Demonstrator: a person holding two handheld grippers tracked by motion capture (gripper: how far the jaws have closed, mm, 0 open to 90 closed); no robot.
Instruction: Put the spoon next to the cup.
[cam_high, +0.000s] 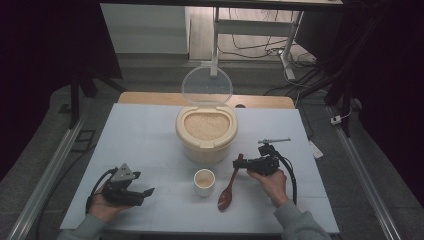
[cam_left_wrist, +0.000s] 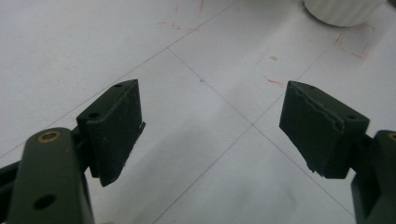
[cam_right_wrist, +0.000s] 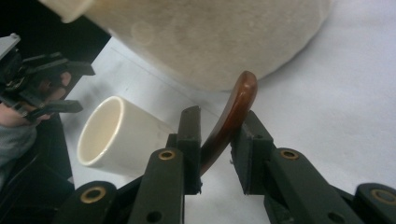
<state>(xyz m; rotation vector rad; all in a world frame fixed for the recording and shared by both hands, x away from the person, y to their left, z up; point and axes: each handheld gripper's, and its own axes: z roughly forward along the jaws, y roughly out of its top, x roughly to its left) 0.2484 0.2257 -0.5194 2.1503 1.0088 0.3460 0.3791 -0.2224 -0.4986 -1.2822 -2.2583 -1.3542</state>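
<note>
Beside cup: glossy brown wooden spoon (cam_high: 229, 187), stiff, light, slippery; grip handle.
Right gripper (cam_right_wrist: 215, 144): loosened around handle.
Left gripper (cam_left_wrist: 210, 126): released, empty.

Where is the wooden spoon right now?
In the high view the wooden spoon lies right of the small cup, its handle end between the right gripper jaws.

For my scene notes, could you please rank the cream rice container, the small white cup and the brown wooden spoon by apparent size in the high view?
1. Cream rice container, clearly largest.
2. Brown wooden spoon: longer than the cup, but slimmer.
3. Small white cup.
</note>
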